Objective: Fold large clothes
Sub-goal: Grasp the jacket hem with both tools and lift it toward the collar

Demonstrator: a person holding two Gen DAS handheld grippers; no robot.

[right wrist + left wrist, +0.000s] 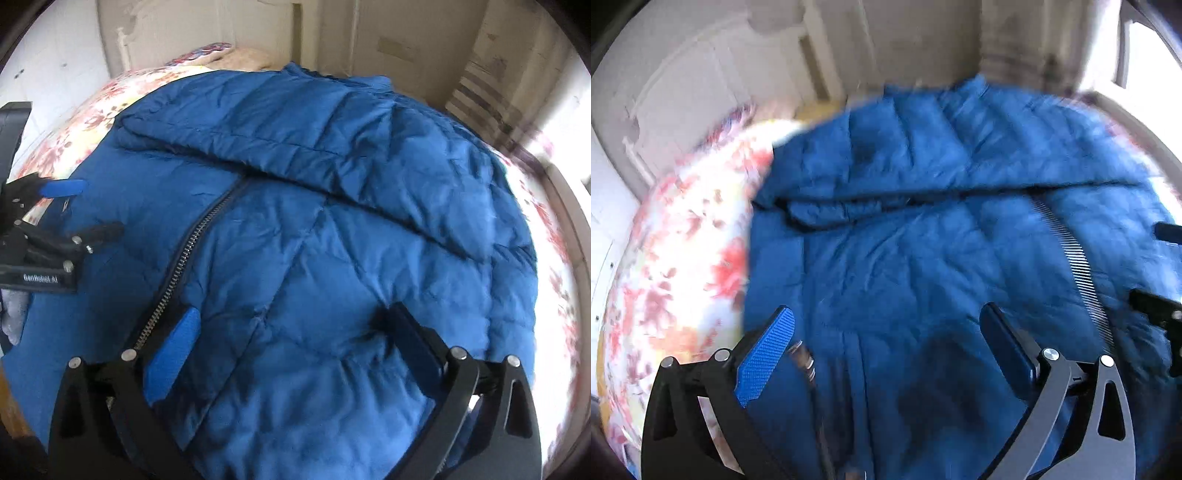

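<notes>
Across the floral bedspread point(550, 236) lies the big blue puffer jacket point(332, 229), front up, zipper point(184, 258) running down the middle, one sleeve point(295, 125) already folded over the chest. Both tongs are spread wide, holding nothing: left gripper point(886, 332) and right gripper point(291, 325) hover right over the fabric. Looks like mid-fold; I'd guess next is pinching the hem or other sleeve.

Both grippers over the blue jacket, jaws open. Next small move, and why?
Probably lower the right gripper and close on the jacket panel beside the zipper. Both grippers are open and hold nothing; the left gripper hovers over the other panel. The jacket lies spread on the floral sheet, one sleeve already folded across.
</notes>
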